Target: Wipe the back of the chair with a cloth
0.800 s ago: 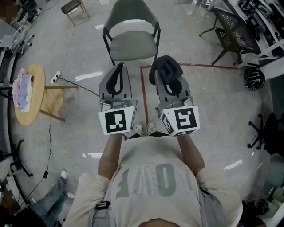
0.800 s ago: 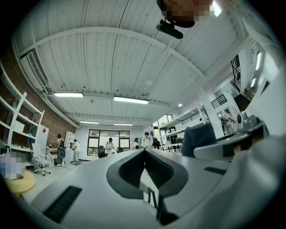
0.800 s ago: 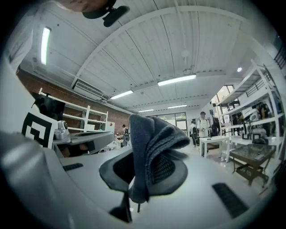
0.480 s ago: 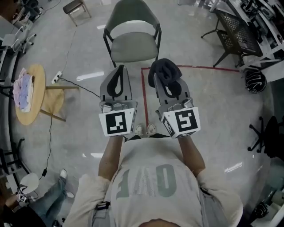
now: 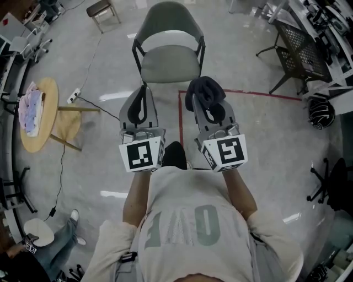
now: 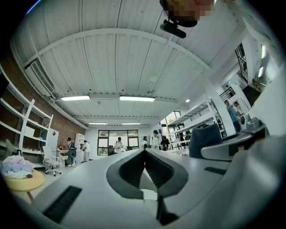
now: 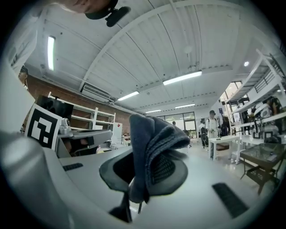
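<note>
Nearest the camera, low in the middle of the head view, the left gripper point(image 5: 144, 92) had its jaws pressed together on nothing, while the right gripper point(image 5: 208, 104) was clenched on a dark cloth point(image 7: 149, 138) bunched over its tips. The cloth looked soft, light and limp, so it would likely fold and drag rather than slide. A pinch by one folded edge, as here, seemed enough, leaving the loose bulk to meet the surface. Just beyond the grippers, at top centre, the grey chair point(image 5: 168, 60) faced the person, its curved back point(image 5: 165, 14) on the far side past the seat. A red tape line point(image 5: 231, 92) ran right of it. A round table point(image 5: 52, 124) with a floor cable point(image 5: 88, 102) stood well apart at left, and nothing blocked the approach.
</note>
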The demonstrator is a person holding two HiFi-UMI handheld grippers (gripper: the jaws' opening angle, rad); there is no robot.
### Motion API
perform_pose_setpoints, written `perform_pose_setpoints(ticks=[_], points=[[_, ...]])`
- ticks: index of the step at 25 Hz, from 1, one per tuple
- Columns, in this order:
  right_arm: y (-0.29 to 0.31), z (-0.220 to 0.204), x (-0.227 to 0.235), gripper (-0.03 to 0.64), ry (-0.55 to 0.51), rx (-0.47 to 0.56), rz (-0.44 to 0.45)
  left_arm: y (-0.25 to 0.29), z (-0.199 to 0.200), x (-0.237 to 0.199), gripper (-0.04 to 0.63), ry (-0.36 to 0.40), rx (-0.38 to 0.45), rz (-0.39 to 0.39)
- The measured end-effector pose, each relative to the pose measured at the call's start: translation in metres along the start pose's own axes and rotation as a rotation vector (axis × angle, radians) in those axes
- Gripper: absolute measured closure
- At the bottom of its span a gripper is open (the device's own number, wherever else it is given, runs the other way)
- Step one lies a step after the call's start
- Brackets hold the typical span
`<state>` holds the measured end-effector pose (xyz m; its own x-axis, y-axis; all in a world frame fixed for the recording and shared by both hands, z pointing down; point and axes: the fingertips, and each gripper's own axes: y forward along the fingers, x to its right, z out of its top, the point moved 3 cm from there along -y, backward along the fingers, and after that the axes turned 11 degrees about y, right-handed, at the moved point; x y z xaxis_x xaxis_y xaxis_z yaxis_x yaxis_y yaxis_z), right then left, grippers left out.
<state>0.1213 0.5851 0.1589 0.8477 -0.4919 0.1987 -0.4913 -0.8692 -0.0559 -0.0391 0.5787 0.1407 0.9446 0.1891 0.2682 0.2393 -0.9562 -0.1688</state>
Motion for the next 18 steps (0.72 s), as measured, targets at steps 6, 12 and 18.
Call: perform_pose_setpoints(ticks=[6, 12, 18], points=[[0.031, -0.006, 0.025, 0.557, 0.024, -0.021, 0.015, 0.036, -0.015, -0.013, 0.58, 0.01, -0.008, 0.008], [0.09, -0.032, 0.048, 0.557, 0.041, -0.057, 0.016, 0.095, -0.054, -0.02, 0.58, -0.008, -0.007, -0.046], [0.189, -0.034, 0.085, 0.557, 0.028, -0.05, -0.023, 0.196, -0.09, -0.047, 0.58, -0.032, 0.002, -0.099]])
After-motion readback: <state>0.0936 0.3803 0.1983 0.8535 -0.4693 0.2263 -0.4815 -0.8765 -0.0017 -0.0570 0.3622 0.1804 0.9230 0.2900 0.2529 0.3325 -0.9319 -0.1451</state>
